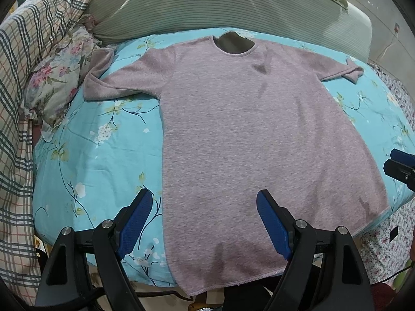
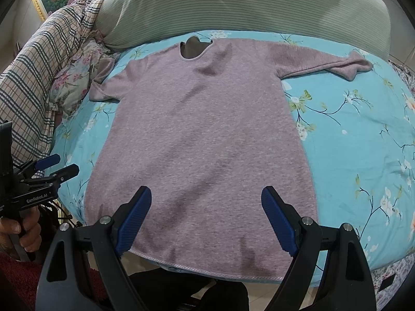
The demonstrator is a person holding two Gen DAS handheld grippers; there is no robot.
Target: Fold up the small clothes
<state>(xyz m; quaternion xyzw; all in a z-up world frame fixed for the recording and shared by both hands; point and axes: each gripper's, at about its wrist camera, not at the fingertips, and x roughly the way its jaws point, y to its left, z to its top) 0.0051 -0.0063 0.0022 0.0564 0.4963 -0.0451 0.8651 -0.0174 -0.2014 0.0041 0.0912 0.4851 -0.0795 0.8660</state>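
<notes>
Right wrist view: right gripper [image 2: 206, 217] wide apart, empty, above pink top [image 2: 202, 134]; left gripper [image 1: 205, 220] likewise.

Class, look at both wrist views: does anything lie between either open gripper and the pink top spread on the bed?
Nothing visible does. The left gripper and right gripper both hang open over the pink top's near hem, with only bare fabric below them. The floral pillow sits off beside one sleeve.

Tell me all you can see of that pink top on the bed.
The top is a fuzzy, mauve-pink knit with a round neckline and stitched hem. It lies spread flat, unfolded, on the blue floral sheet, neck toward the pillow, hem at the near edge. Both sleeves stretch sideways, their ends crumpled. Nothing grips it.
</notes>
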